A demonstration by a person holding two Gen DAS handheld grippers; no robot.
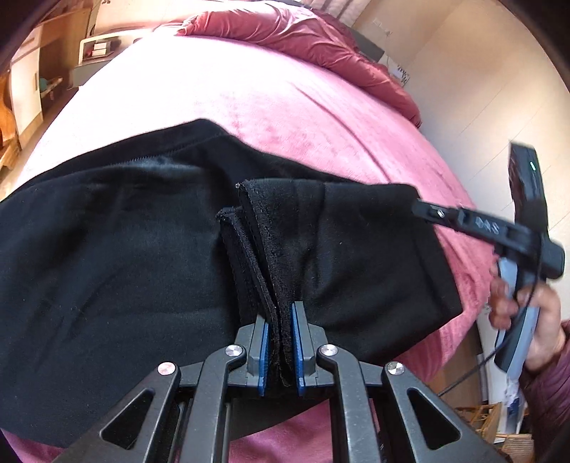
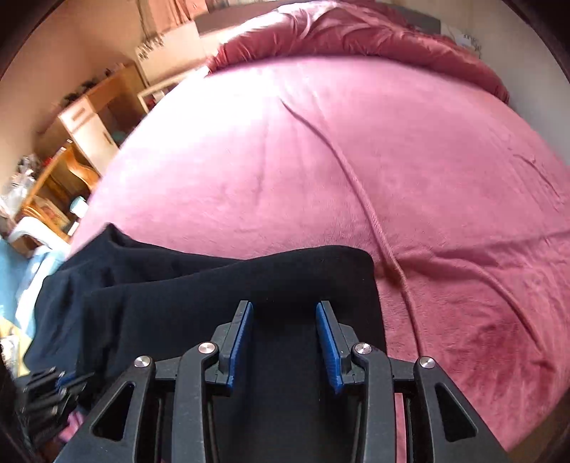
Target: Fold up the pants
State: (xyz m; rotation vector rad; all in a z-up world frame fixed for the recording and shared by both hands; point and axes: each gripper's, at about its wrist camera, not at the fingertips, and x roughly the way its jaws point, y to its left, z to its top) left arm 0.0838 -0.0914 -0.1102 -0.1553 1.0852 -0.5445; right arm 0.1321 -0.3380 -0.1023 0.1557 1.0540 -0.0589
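A home bedroom is shown. Most of both views is filled by a bed (image 2: pixel 356 160) covered with a pink plush blanket (image 1: pixel 249 99), with a darker red duvet (image 1: pixel 302 32) bunched at its far end. Wooden shelves (image 2: pixel 96 114) crowded with household clutter are seen along the wall, beside a wooden chair (image 2: pixel 76 174).

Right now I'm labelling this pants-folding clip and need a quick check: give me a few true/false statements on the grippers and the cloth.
1. The left gripper is clamped on hem edges of the black pants. True.
2. The right gripper grips the pants. False: its jaws stand apart above the cloth.
3. The pants lie on a pink blanket. True.
4. The pants are light blue. False: black.
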